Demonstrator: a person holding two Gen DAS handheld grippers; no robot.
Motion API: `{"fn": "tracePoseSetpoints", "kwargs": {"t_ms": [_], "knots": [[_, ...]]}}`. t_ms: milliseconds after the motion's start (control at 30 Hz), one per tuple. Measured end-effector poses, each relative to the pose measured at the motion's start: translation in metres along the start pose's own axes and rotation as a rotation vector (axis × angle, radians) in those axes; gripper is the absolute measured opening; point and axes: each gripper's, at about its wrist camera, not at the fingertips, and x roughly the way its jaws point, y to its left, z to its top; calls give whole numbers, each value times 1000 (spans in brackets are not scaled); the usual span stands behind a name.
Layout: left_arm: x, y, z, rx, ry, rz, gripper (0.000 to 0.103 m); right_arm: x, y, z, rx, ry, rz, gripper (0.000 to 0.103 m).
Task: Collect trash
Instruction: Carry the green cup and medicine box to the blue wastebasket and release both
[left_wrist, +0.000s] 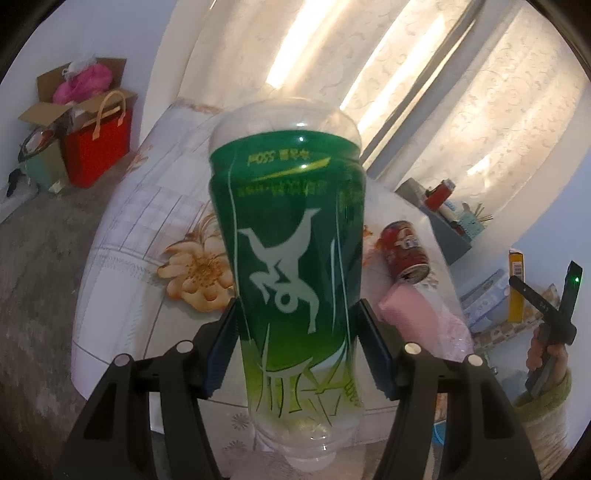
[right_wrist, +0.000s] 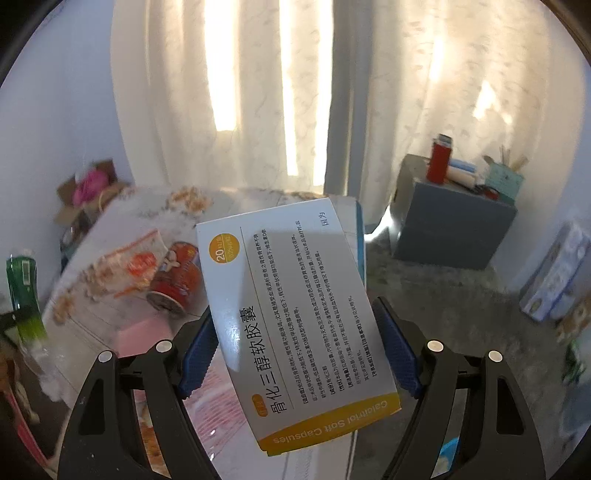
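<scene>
A green-labelled plastic bottle (left_wrist: 291, 221) hangs upside down, cap end near the camera, with my left gripper (left_wrist: 298, 306) shut on its sides. It is lifted above the flowered bed (left_wrist: 147, 206). My right gripper (right_wrist: 295, 310) is shut on a white and yellow medicine box (right_wrist: 295, 277), also held in the air over the bed. A red can (left_wrist: 404, 254) (right_wrist: 175, 280) lies on its side on the bed beside a pink pack (left_wrist: 410, 306) (right_wrist: 142, 336). A crumpled snack bag (right_wrist: 136, 262) lies behind the can. The bottle (right_wrist: 24, 291) shows at the left edge of the right wrist view.
A grey cabinet (right_wrist: 450, 229) with a red flask and small items stands by the curtains. A red bag (left_wrist: 98, 147) and an open cardboard box (left_wrist: 74, 85) sit on the floor left of the bed. A pack of tissues (right_wrist: 554, 280) lies at the right.
</scene>
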Motion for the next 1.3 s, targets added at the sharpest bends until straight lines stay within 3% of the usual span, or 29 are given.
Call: {"fn": "tracePoseSetpoints", "kwargs": {"t_ms": [367,533,733,867,1067,1200,1300], "knots": [[-40,-51,8,119,-79,-88,59,-64,-12,-28,125,-84,0,75],[-52,-93,14,195,-97,-169,59,-93,-36,-47,190,-124,-36,75],[-52,-157,16,296,-80,-308,59,-131,-78,-81,303,-144,-136,75],[-39,-214,11,377,-35,-399,59,-155,-117,-116,409,-139,-212,75],[-1,-309,-17,496,98,-537,59,-173,-160,-168,545,-125,-309,75],[36,-380,-50,575,239,-621,59,-171,-190,-209,676,-101,-337,75],[67,-427,-83,637,343,-640,59,-162,-208,-238,757,-82,-346,75]]}}
